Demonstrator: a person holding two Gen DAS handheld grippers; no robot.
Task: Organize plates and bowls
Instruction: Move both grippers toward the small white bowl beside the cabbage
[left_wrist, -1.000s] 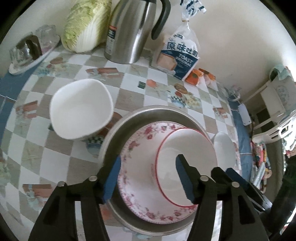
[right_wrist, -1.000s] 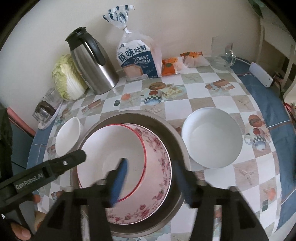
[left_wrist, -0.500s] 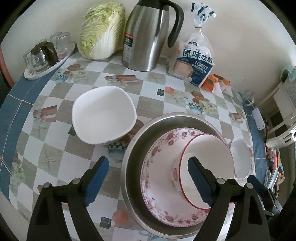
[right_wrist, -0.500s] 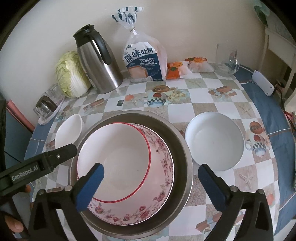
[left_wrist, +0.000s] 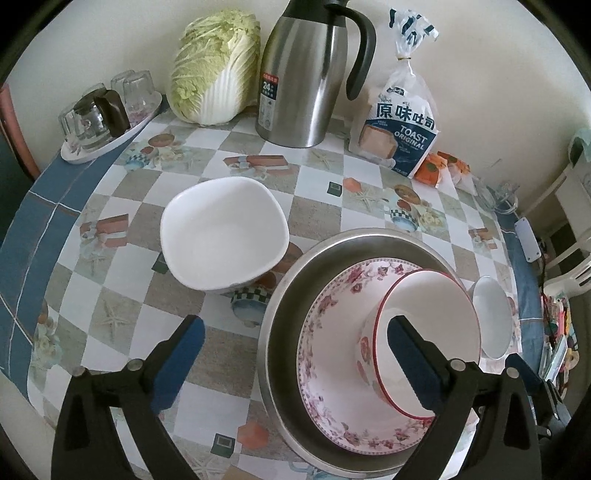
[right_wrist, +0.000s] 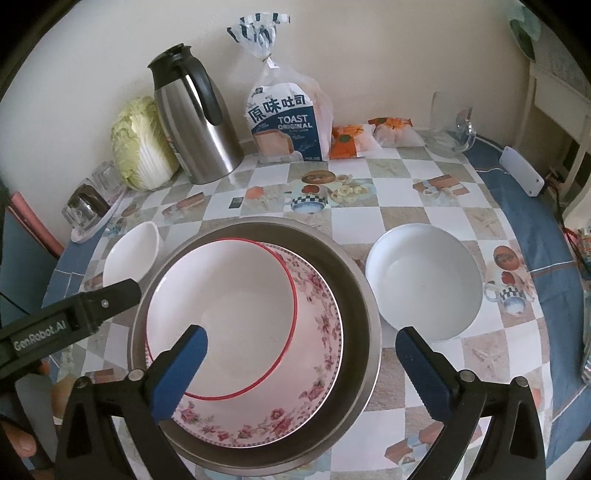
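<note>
Our left gripper (left_wrist: 295, 343): jaws opening, nothing pinched, one finger over the red-rimmed bowl (right_wrist: 221, 317). Right gripper (right_wrist: 301, 350): jaws wide, empty. That bowl sits in the floral plate (right_wrist: 314, 376), inside the steel basin (right_wrist: 365, 332) on the desk (right_wrist: 443, 184). Round white bowl (right_wrist: 424, 280) beside the basin, squarish white bowl (left_wrist: 221, 232) on the other side. Thermos (left_wrist: 306, 74) and toast bag (left_wrist: 399, 125) at the wall.

Bare tabletop (right_wrist: 424, 221) lies open at twelve o'clock of the steel basin (right_wrist: 362, 295), up to the thermos (right_wrist: 195, 122), napa cabbage (right_wrist: 142, 147) and toast bag (right_wrist: 288, 122) lining the wall. The round white bowl (right_wrist: 424, 280) blocks three o'clock, the squarish white bowl (right_wrist: 129, 258) ten o'clock. The left tool's arm (right_wrist: 74, 317) crosses at nine o'clock.
</note>
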